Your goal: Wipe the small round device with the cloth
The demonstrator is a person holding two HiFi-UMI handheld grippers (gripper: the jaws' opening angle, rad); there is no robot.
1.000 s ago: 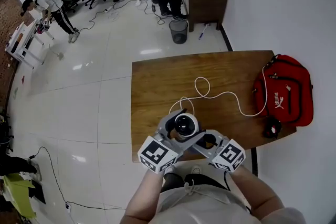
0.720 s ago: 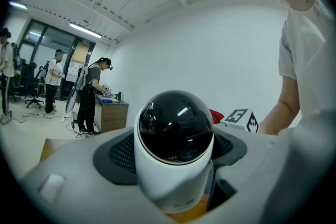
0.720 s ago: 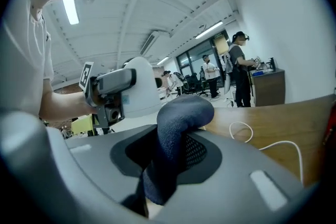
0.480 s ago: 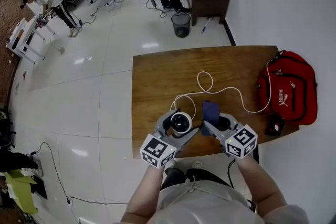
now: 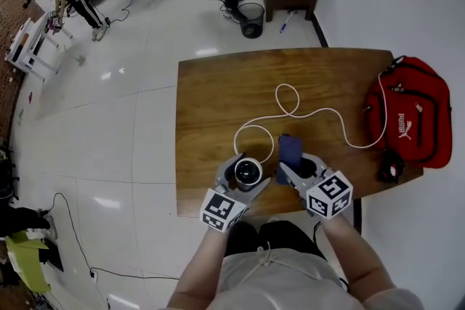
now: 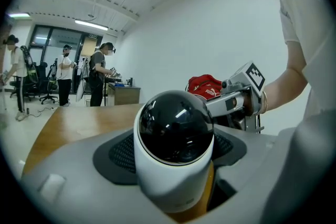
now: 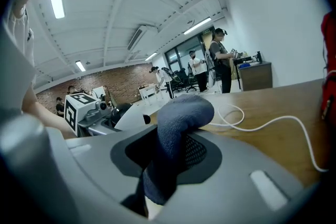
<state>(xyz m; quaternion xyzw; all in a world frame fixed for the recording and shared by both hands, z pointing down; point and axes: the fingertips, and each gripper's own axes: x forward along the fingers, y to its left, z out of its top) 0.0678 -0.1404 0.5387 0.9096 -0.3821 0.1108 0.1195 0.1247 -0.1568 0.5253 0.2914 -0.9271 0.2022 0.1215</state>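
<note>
My left gripper has its jaws spread wide, and they are closed on the small round camera, one pad on each side of its white body. Its glossy black dome faces away from the gripper, toward the far side of the wooden table. The camera is low over the near edge of that table. I cannot tell whether its base touches the wood.

My right gripper is just beside the left one, on its right. Its jaws are closed on the dark blue cloth, pinching a thick fold. The free end of the cloth sticks out past the fingertips and bends over. The cloth is near the camera, but there is a gap between them.

Ahead of both grippers a white cable lies in loops on the table. It runs off to the right, toward a red bag at the table's end, well apart from the right gripper.
</note>
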